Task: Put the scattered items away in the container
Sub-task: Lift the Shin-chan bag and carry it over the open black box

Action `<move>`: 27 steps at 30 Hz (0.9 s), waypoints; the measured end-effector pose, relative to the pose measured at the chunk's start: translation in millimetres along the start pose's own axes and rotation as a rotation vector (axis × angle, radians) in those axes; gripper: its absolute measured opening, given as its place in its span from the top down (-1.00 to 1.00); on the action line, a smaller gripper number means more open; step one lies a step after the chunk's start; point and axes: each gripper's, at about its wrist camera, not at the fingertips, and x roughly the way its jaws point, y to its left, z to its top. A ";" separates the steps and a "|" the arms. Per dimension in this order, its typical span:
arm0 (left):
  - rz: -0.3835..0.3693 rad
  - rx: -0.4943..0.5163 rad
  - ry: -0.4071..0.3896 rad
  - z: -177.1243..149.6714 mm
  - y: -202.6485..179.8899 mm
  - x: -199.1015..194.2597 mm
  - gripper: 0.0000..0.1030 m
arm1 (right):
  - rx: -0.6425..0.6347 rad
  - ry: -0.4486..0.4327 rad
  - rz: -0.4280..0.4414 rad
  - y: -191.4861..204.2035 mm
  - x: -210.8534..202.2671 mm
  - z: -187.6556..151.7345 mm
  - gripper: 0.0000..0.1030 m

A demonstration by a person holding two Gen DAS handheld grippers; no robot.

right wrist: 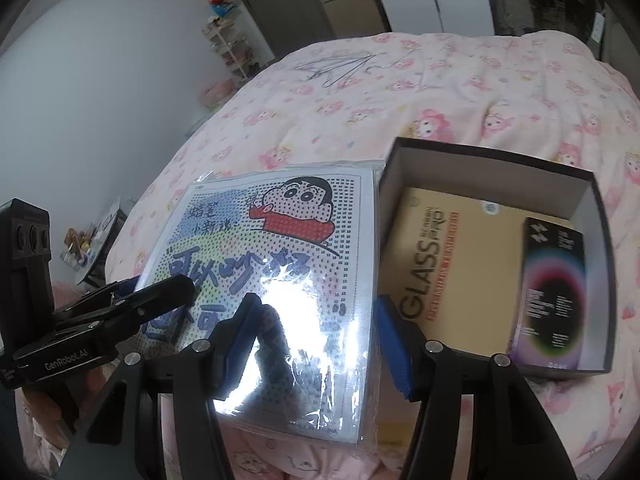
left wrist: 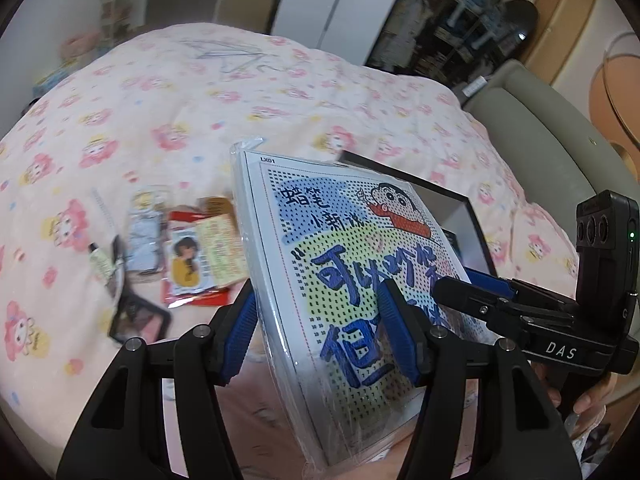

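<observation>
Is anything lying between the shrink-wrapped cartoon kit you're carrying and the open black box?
Nothing. In the right wrist view the plastic-wrapped cartoon kit has its right edge right beside the open black cardboard box; only pink floral bedspread shows around them.

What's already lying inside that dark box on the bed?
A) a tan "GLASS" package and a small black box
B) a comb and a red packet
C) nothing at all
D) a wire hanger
A: the right wrist view shows the box holding a tan GLASS package with a small black box on it.
</observation>
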 end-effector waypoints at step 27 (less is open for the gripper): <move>-0.056 0.159 0.146 55.1 -75.0 175.5 -0.21 | 0.108 0.026 -0.142 -158.0 45.2 40.2 -0.06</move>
